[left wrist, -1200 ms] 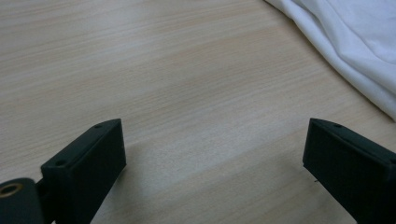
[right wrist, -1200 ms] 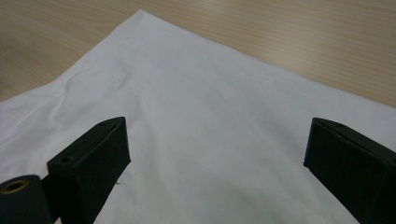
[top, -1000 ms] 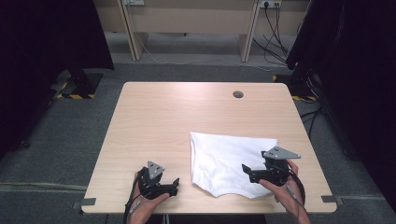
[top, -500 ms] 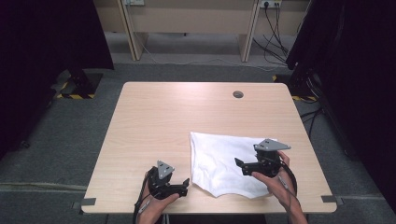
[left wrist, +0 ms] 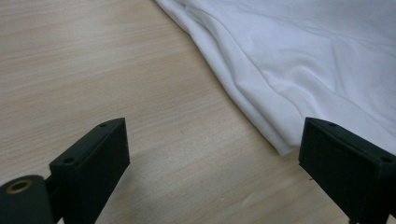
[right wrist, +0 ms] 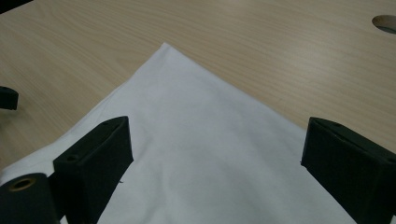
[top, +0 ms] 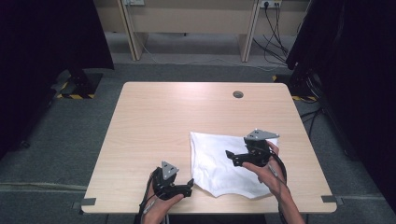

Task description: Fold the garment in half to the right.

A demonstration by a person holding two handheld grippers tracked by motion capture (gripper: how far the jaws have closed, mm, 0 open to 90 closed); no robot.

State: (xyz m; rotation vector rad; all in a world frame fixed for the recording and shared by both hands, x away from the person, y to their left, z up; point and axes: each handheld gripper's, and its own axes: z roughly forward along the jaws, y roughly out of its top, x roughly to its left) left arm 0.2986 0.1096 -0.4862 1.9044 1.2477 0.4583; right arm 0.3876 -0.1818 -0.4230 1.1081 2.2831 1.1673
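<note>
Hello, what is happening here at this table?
A person holds a two-jaw gripper in each hand over a white cloth lying on the wooden table. The left gripper is open near the cloth's edge. The right gripper is open above the cloth. Neither grips it yet.

The support surface is a rectangular table with a light wood-grain top. A round cable hole sits in the top near the far edge, right of centre. Grey brackets show at the two near corners of the table.

One item lies directly on the top: a folded white cloth, placed in the near right quarter. Its near edge lies close to the table's near edge. Its far left corner points toward the table centre. In the left gripper view, the cloth edge shows several stacked layers lying flat on the wood.
</note>
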